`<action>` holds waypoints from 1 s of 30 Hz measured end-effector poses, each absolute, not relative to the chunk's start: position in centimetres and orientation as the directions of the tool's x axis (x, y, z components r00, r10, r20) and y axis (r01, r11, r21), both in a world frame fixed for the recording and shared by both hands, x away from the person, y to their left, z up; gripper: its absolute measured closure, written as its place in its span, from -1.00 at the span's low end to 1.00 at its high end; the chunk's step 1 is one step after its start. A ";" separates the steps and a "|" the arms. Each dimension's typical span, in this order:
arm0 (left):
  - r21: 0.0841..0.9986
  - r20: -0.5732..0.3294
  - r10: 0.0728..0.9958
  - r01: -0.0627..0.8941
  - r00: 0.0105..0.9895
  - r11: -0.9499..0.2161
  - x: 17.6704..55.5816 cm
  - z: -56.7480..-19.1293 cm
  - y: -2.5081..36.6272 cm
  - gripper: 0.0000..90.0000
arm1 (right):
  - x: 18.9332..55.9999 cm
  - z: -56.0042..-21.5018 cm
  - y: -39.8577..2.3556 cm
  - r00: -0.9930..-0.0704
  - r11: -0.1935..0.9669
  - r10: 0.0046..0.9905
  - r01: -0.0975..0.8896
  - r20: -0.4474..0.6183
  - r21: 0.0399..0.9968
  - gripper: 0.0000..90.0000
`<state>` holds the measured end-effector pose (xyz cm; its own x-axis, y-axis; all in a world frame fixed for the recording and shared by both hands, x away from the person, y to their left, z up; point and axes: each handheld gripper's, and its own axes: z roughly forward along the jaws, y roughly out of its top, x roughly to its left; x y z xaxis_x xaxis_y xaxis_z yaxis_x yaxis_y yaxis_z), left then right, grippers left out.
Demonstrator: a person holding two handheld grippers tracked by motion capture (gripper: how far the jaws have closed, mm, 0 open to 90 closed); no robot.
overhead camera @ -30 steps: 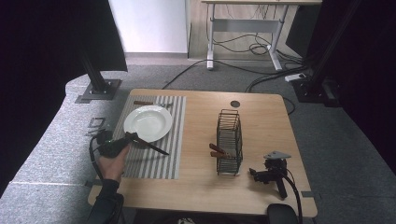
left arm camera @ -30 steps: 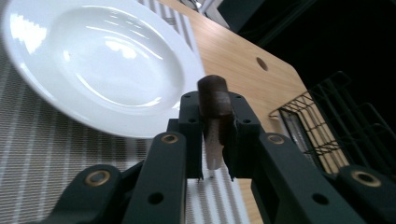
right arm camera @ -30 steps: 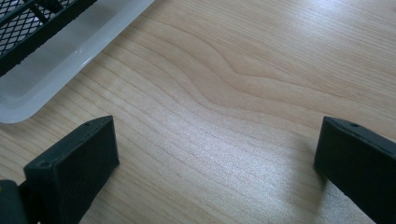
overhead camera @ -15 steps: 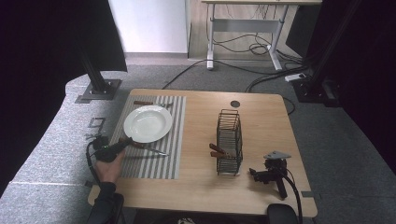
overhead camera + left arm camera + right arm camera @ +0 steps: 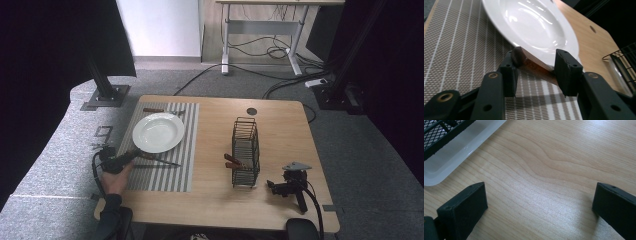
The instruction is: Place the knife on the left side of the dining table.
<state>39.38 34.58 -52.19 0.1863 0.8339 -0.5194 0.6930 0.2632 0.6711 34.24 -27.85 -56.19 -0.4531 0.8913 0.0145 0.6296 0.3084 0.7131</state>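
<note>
Down by the plate (image 5: 534, 27), the left gripper (image 5: 537, 72) had just been opening. Its half-spread jaws flanked the knife handle (image 5: 534, 66); whether the left pad touched it was unclear. Beside the rack (image 5: 246, 150), the right gripper (image 5: 539, 205) gaped wide, empty.

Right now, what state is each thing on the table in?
Knife: flat on the mat, handle between the left gripper's jaws, which have just been opening.
Plate: upright, empty.
Rack: standing, wooden-handled cutlery inside.
Right gripper: open, resting on the table.

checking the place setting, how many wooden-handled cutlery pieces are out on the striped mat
2 that I can make out: a wooden-handled knife just below the white plate, and another wooden-handled piece above it. More wooden handles poke from the black wire caddy, off the mat.
</note>
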 end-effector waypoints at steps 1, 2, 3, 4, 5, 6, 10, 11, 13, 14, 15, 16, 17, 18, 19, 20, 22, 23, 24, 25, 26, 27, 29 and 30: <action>0.670 -0.496 0.850 0.701 0.178 0.245 39.5 -52.5 34.7 0.12 | 34.2 -56.2 -27.9 -0.453 0.309 0.891 0.630 0.014 0.713 -1.00; 0.670 -0.496 0.850 0.701 0.178 0.245 39.5 -52.5 34.7 0.10 | 34.2 -56.2 -27.9 -0.453 0.308 0.891 0.630 0.015 0.713 -1.00; 0.663 -0.509 0.842 0.706 0.179 0.251 39.5 -52.9 35.0 0.10 | 34.2 -56.2 -27.9 -0.453 0.309 0.891 0.630 0.015 0.713 -1.00; 0.663 -0.509 0.842 0.706 0.179 0.251 39.5 -52.9 35.0 0.10 | 34.2 -56.2 -27.9 -0.453 0.309 0.891 0.630 0.015 0.713 -1.00; 0.659 -0.519 0.836 0.707 0.179 0.258 39.6 -53.3 35.2 0.10 | 34.2 -56.2 -27.9 -0.453 0.309 0.891 0.630 0.015 0.713 -1.00; 0.657 -0.522 0.833 0.708 0.180 0.259 39.6 -53.4 35.3 0.09 | 34.2 -56.2 -27.9 -0.453 0.309 0.891 0.630 0.015 0.713 -1.00; 0.647 -0.532 0.828 0.716 0.180 0.261 39.9 -54.0 35.7 0.07 | 34.2 -56.2 -27.9 -0.453 0.308 0.891 0.630 0.015 0.713 -1.00; 0.647 -0.534 0.827 0.715 0.178 0.264 40.0 -54.1 35.7 0.07 | 34.2 -56.2 -27.9 -0.453 0.309 0.891 0.630 0.015 0.713 -1.00; 0.647 -0.530 0.829 0.717 0.176 0.261 40.0 -54.3 35.8 0.06 | 34.2 -56.2 -27.9 -0.453 0.309 0.891 0.630 0.015 0.713 -1.00; 0.647 -0.530 0.829 0.717 0.176 0.261 40.0 -54.3 35.8 0.04 | 34.2 -56.2 -27.9 -0.453 0.308 0.891 0.630 0.015 0.713 -1.00; 0.648 -0.524 0.833 0.719 0.178 0.253 40.1 -54.4 35.9 0.04 | 34.2 -56.2 -27.9 -0.453 0.308 0.891 0.630 0.015 0.713 -1.00; 0.648 -0.521 0.834 0.719 0.178 0.251 40.1 -54.4 35.9 0.03 | 34.2 -56.2 -27.8 -0.453 0.308 0.891 0.630 0.015 0.713 -1.00; 0.650 -0.517 0.837 0.718 0.179 0.248 40.1 -54.5 35.9 0.03 | 34.2 -56.2 -27.8 -0.453 0.308 0.891 0.630 0.015 0.713 -1.00; 0.653 -0.511 0.840 0.717 0.181 0.243 40.1 -54.5 35.9 0.02 | 34.2 -56.2 -27.9 -0.453 0.309 0.891 0.630 0.015 0.713 -1.00; 0.657 -0.499 0.847 0.717 0.184 0.232 40.1 -54.5 35.8 0.01 | 34.2 -56.2 -27.9 -0.453 0.308 0.891 0.630 0.015 0.713 -1.00; 0.657 -0.499 0.847 0.717 0.184 0.232 40.1 -54.5 35.8 0.00 | 34.2 -56.2 -27.9 -0.453 0.309 0.891 0.630 0.015 0.713 -1.00; 0.667 -0.465 0.864 0.718 0.194 0.198 40.2 -54.6 35.8 -0.03 | 34.2 -56.2 -27.8 -0.453 0.309 0.891 0.630 0.015 0.713 -1.00; 0.670 -0.459 0.866 0.717 0.196 0.193 40.1 -54.6 35.7 -0.03 | 34.2 -56.2 -27.8 -0.453 0.309 0.891 0.630 0.015 0.713 -1.00; 0.673 -0.452 0.870 0.715 0.197 0.188 40.1 -54.6 35.7 -0.04 | 34.2 -56.2 -27.8 -0.453 0.309 0.891 0.630 0.015 0.713 -1.00; 0.676 -0.442 0.875 0.714 0.199 0.180 40.1 -54.7 35.7 -0.04 | 34.2 -56.2 -27.8 -0.453 0.308 0.891 0.630 0.015 0.713 -1.00; 0.681 -0.423 0.884 0.714 0.199 0.165 40.1 -54.7 35.6 -0.05 | 34.2 -56.2 -27.8 -0.453 0.309 0.891 0.630 0.015 0.713 -1.00; 0.685 -0.403 0.893 0.714 0.202 0.148 40.1 -54.7 35.5 -0.06 | 34.2 -56.2 -27.8 -0.453 0.308 0.891 0.630 0.015 0.713 -1.00; 0.691 -0.387 0.901 0.709 0.198 0.141 40.1 -54.7 35.4 -0.06 | 34.2 -56.2 -27.8 -0.453 0.309 0.891 0.630 0.014 0.713 -1.00; 0.693 -0.377 0.905 0.709 0.197 0.135 40.1 -54.6 35.4 -0.06 | 34.2 -56.2 -27.8 -0.453 0.309 0.891 0.630 0.014 0.713 -1.00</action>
<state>40.09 35.37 -54.64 0.1966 0.9050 -0.3772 0.7085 0.1348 0.6927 34.24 -27.84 -56.18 -0.4532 0.8913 0.0144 0.6297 0.3087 0.7128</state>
